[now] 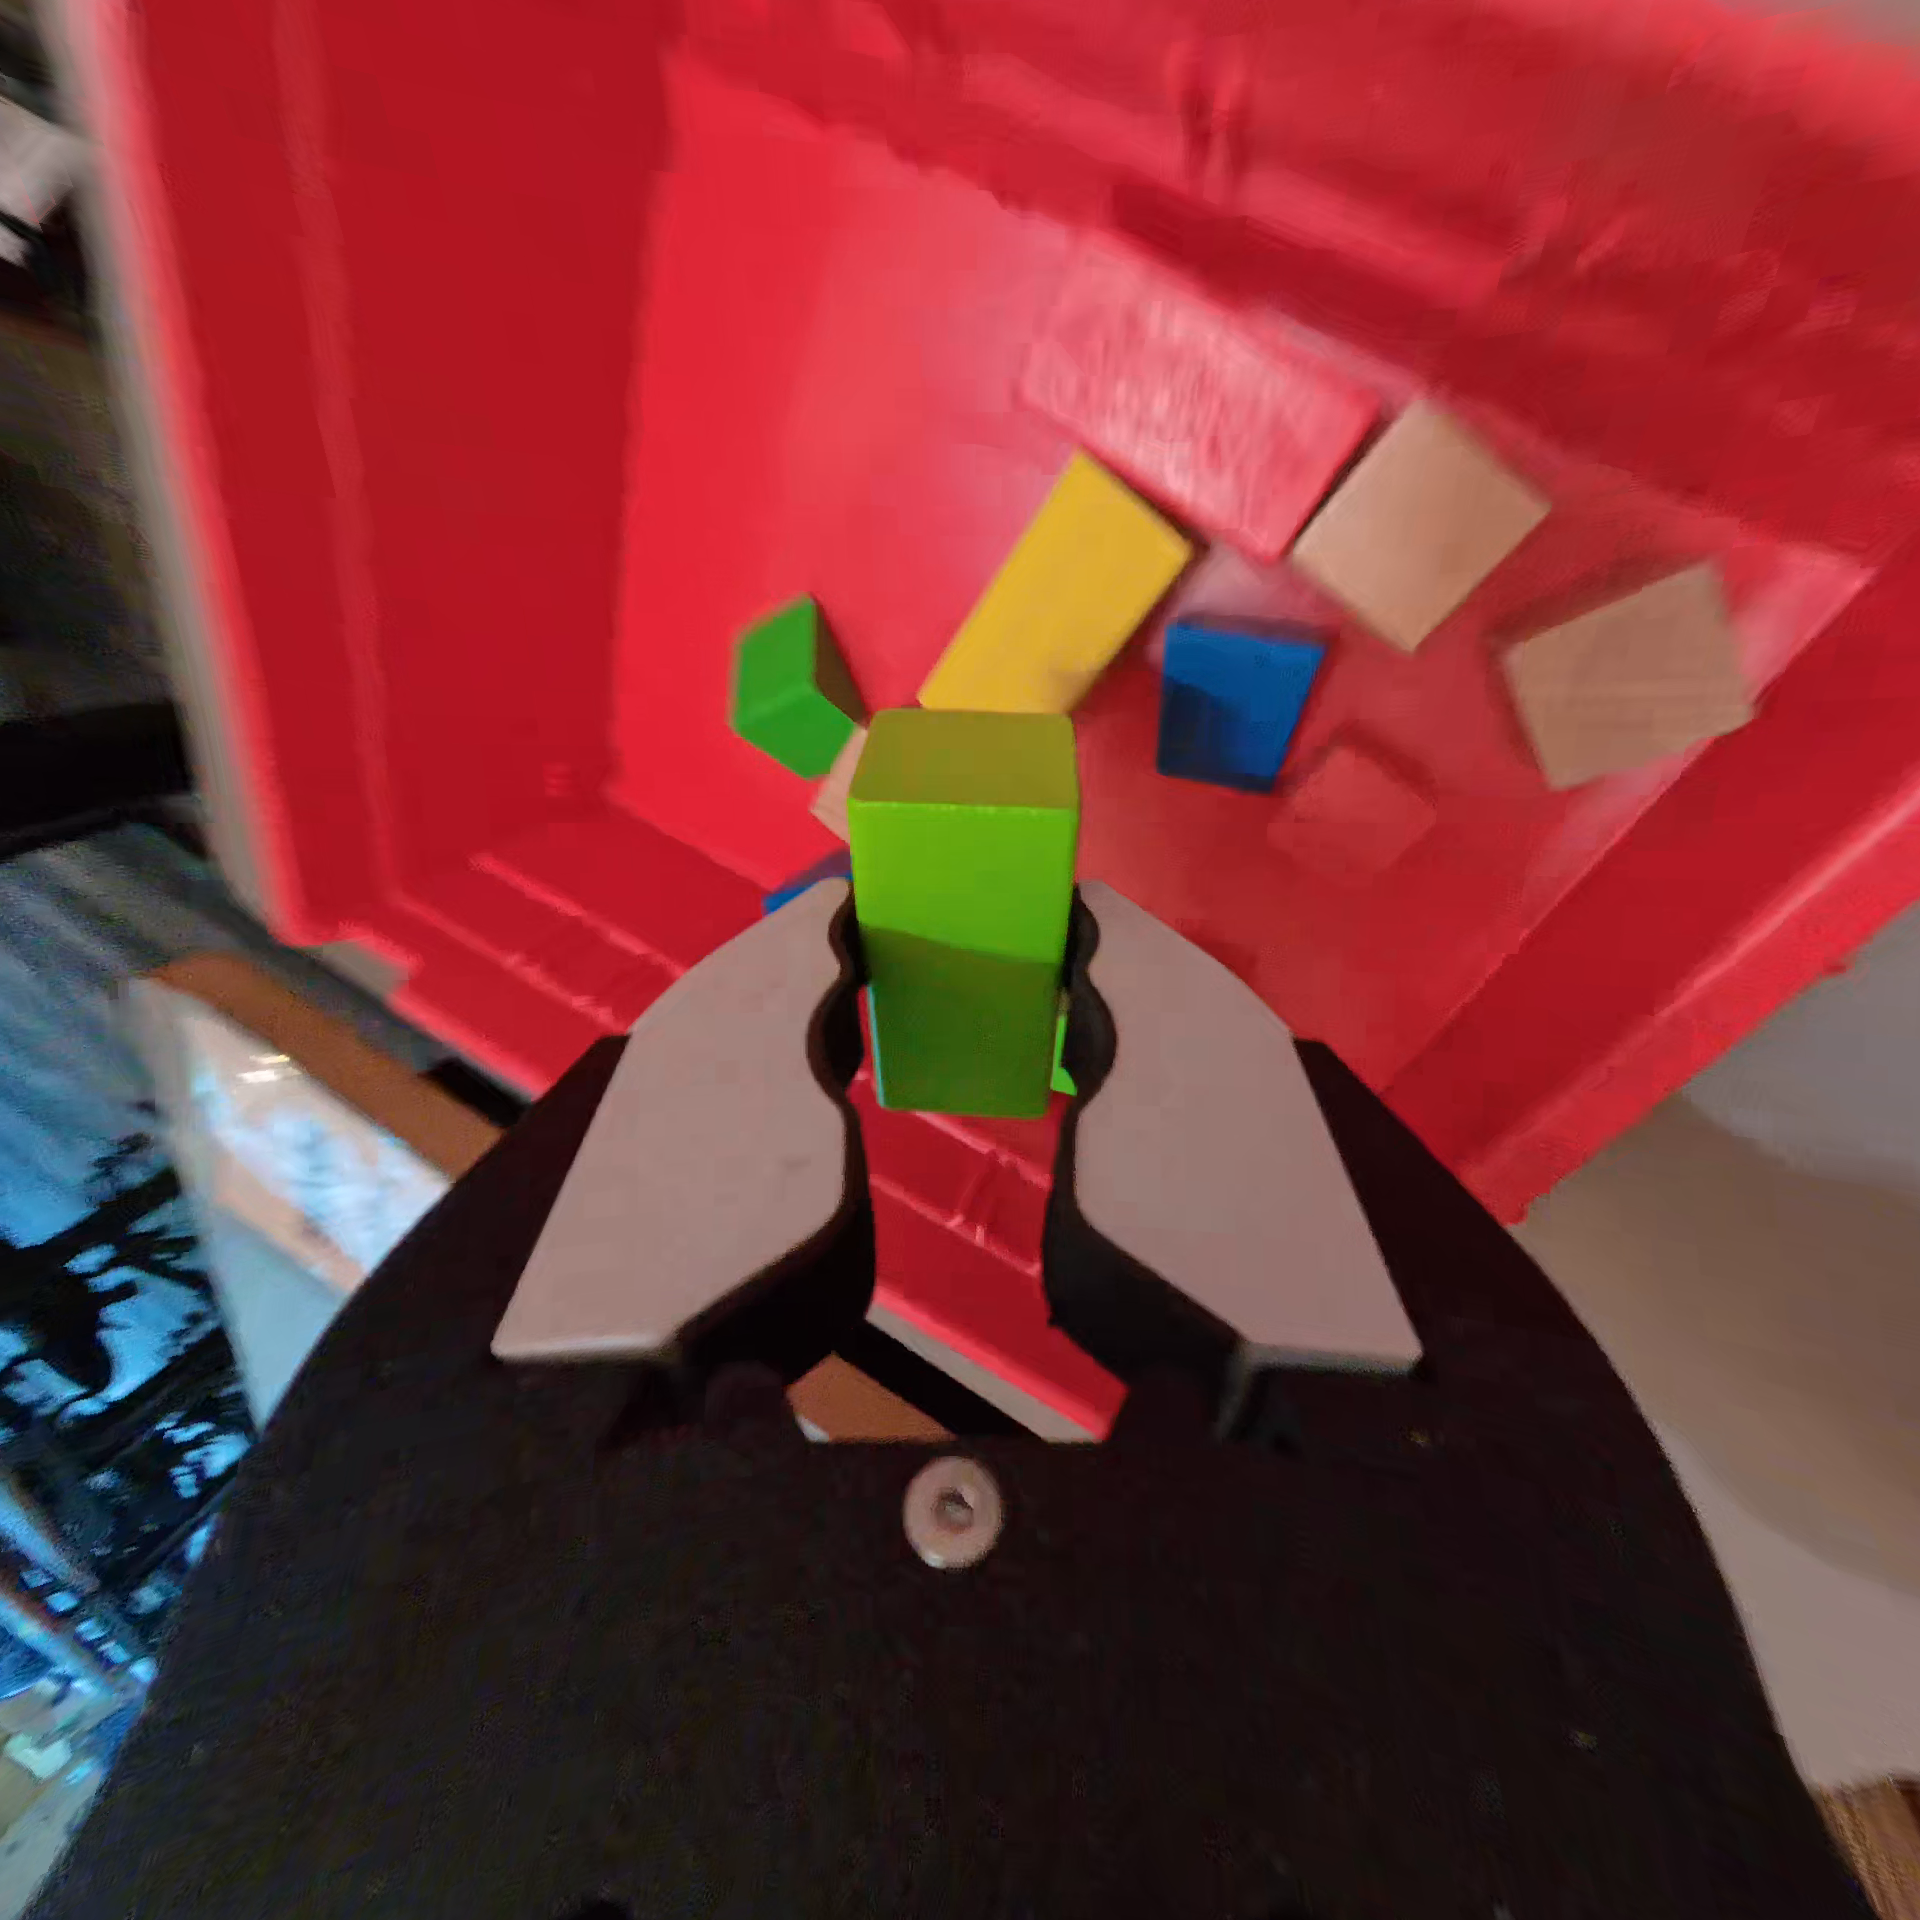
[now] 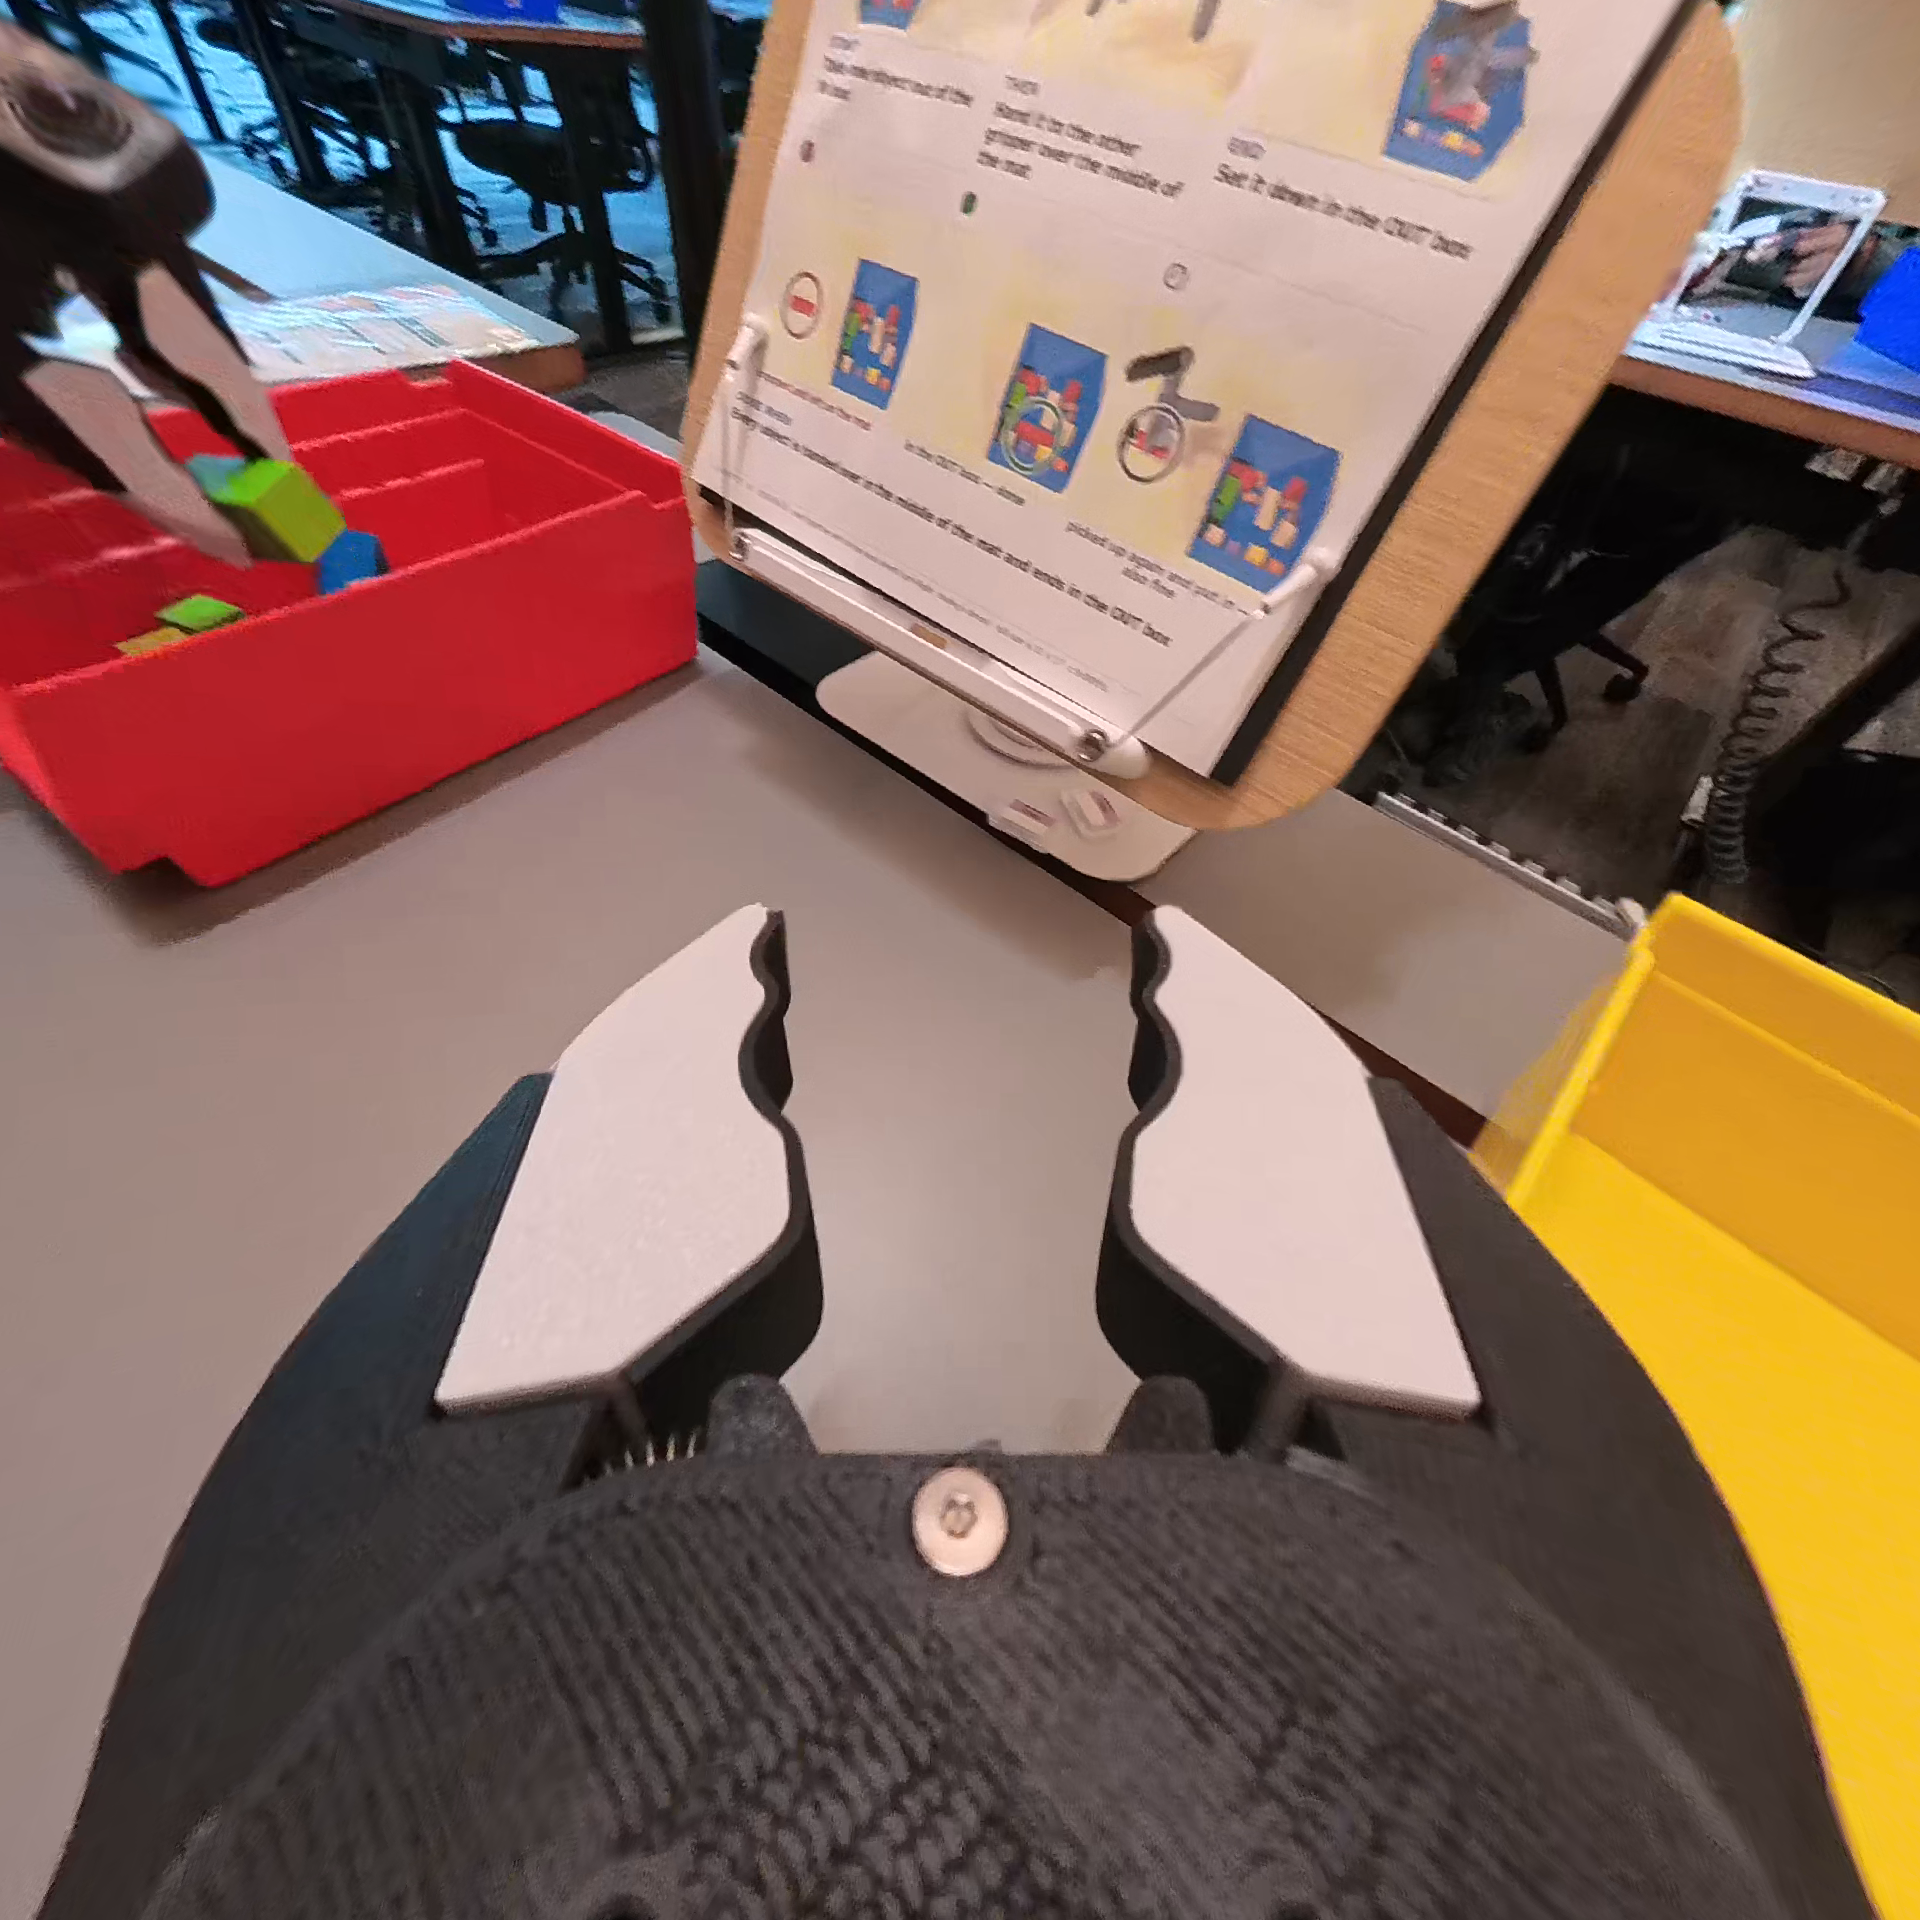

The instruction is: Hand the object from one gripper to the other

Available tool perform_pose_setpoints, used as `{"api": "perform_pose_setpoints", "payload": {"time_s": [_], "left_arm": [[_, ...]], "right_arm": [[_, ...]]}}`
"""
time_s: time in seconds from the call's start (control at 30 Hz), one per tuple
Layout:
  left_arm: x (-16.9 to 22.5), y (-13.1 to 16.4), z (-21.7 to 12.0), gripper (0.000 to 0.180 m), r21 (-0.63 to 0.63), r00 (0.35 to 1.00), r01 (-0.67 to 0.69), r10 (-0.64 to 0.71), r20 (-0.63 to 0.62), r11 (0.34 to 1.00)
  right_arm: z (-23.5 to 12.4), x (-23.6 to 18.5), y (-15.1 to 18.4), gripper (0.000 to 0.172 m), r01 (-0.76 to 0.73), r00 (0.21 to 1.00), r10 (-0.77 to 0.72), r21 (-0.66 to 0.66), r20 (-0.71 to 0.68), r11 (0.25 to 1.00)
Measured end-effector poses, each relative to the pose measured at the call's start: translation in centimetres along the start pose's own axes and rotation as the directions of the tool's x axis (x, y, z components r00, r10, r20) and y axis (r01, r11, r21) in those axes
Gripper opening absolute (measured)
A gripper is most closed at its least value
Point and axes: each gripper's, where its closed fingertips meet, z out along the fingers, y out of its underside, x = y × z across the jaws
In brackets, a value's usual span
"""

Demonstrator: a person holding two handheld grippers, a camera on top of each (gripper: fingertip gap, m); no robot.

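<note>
The left tool (image 1: 961, 935) grips a lime-green rectangular wooden block (image 1: 961, 883) over the red plastic bin (image 2: 343, 717), long axis running out past its fingertips. The right tool (image 2: 956, 997) hangs open and bare over mid-bench, well apart; the block lies to its left.

The bin (image 2: 343, 717) is sitting on the table (image 2: 520, 1039), left of the document stand (image 2: 1091, 810). Loose blocks (image 1: 1236, 696) are lying inside the bin, with the left gripper (image 1: 961, 977) hanging over them, clamping one block (image 1: 961, 935). A second bin (image 2: 1714, 1247) is lying far right of the first, the right gripper (image 2: 956, 997) hovering between them.
</note>
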Motion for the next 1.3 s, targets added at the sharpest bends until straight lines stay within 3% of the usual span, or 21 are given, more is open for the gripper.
{"api": "perform_pose_setpoints", "payload": {"time_s": [0.03, 0.23, 0.4, 0.57, 0.67, 0.83, 1.3], "left_arm": [[0.0, -1.1, -1.5, 0.035, 0.034, 0.998, -0.010, 0.009, 0.056, 0.999], [2.7, -8.6, -9.4, 0.035, 0.187, 0.903, -0.147, 0.054, 0.426, 0.971], [6.6, -15.1, -14.1, 0.035, 0.287, 0.716, -0.283, 0.002, 0.698, 0.915], [10.7, -19.5, -16.7, 0.034, 0.285, 0.548, -0.429, -0.004, 0.837, 0.857], [12.3, -20.9, -17.0, 0.035, 0.251, 0.485, -0.489, 0.021, 0.874, 0.835], [14.0, -22.1, -17.3, 0.035, 0.241, 0.434, -0.536, 0.019, 0.901, 0.809], [14.3, -22.6, -17.2, 0.034, 0.228, 0.406, -0.483, -0.015, 0.914, 0.845]], "right_arm": [[0.2, -0.6, -0.3, 0.064, 0.000, 1.000, 0.000, 0.010, 0.019, 1.000], [1.2, -5.8, -3.2, 0.065, -0.066, 0.981, 0.046, 0.103, 0.189, 0.992], [1.5, -10.6, -5.9, 0.061, -0.139, 0.943, 0.074, 0.183, 0.326, 0.973], [2.2, -14.6, -5.9, 0.067, -0.092, 0.909, 0.018, 0.159, 0.416, 0.983], [2.1, -16.3, -6.2, 0.068, -0.069, 0.892, -0.017, 0.173, 0.453, 0.982], [2.2, -17.3, -6.3, 0.065, -0.038, 0.889, -0.050, 0.184, 0.455, 0.982], [2.5, -17.4, -6.3, 0.040, 0.000, 0.905, -0.080, 0.189, 0.418, 0.982]]}}
